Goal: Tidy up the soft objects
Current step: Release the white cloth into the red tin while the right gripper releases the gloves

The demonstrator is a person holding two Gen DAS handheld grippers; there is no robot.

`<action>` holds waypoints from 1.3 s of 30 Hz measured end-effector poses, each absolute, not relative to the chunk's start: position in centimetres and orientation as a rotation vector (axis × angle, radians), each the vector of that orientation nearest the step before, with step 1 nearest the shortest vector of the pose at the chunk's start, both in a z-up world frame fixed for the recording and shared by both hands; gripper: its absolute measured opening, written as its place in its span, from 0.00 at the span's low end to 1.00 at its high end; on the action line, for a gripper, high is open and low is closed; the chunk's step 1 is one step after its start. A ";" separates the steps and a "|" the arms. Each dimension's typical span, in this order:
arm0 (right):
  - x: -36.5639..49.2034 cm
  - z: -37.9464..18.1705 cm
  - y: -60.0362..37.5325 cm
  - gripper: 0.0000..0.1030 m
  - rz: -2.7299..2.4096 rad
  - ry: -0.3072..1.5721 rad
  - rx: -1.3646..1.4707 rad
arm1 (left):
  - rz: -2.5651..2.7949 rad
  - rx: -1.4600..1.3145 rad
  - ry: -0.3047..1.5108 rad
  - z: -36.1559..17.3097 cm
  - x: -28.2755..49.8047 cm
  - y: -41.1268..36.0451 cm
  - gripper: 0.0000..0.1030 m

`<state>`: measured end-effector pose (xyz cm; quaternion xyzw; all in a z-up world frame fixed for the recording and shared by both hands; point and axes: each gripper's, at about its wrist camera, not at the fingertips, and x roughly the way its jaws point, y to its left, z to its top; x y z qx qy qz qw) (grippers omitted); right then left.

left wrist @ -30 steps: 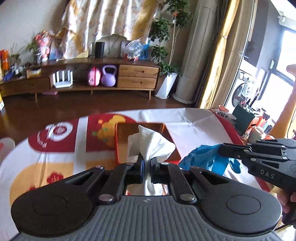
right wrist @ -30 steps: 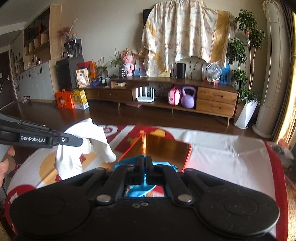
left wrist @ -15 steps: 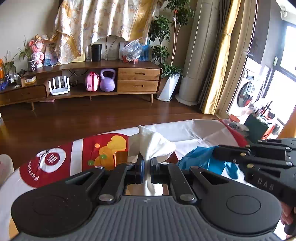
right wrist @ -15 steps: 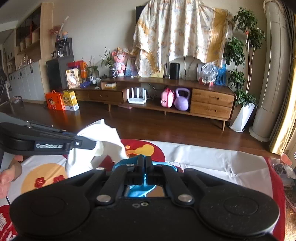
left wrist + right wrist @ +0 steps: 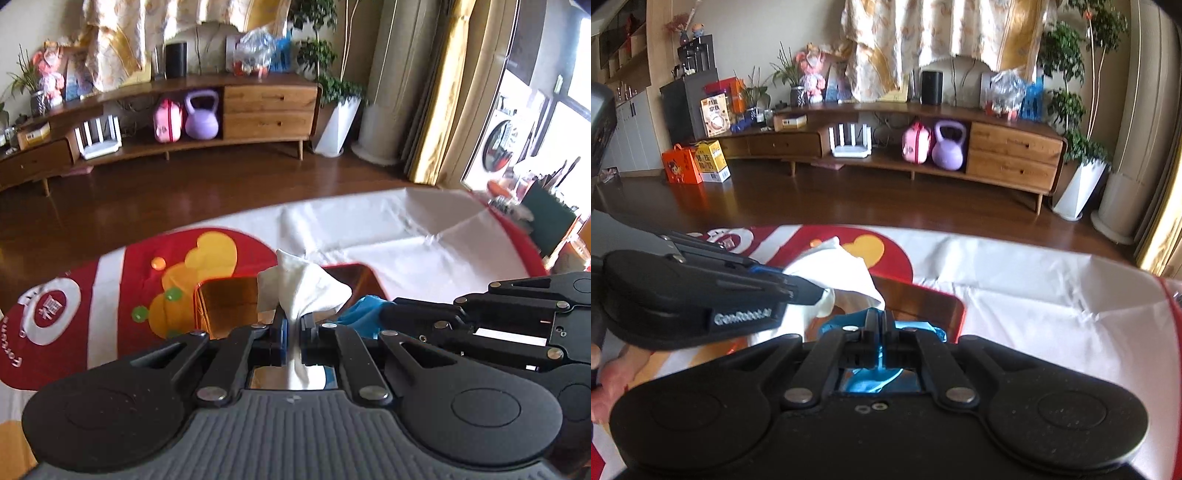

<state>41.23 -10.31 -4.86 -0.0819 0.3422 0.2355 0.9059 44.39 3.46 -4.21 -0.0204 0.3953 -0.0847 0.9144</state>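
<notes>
My left gripper point(image 5: 292, 325) is shut on a white cloth point(image 5: 301, 286) and holds it above a shiny orange-gold tray point(image 5: 225, 299) on the table. My right gripper point(image 5: 878, 326) is shut on a blue cloth point(image 5: 925, 326) and holds it over the same tray point(image 5: 923, 306). In the left wrist view the right gripper point(image 5: 391, 314) is close on the right, with the blue cloth point(image 5: 364, 314) bunched at its tips. In the right wrist view the left gripper point(image 5: 812, 293) comes in from the left with the white cloth point(image 5: 846, 273).
The table wears a white cloth point(image 5: 406, 229) with red and orange prints point(image 5: 122, 280). Its far edge drops to a dark wood floor point(image 5: 886, 203). A green holder point(image 5: 550, 218) with utensils stands at the table's right edge. A low wooden cabinet point(image 5: 1012, 155) lines the far wall.
Both grippers have moved forward and lower over the tray, each still holding its cloth. They now sit closer together.
</notes>
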 end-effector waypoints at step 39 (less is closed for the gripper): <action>41.4 -7.4 -10.8 0.30 0.516 0.809 -0.165 | -0.115 -0.058 0.899 -8.5 45.2 3.5 0.35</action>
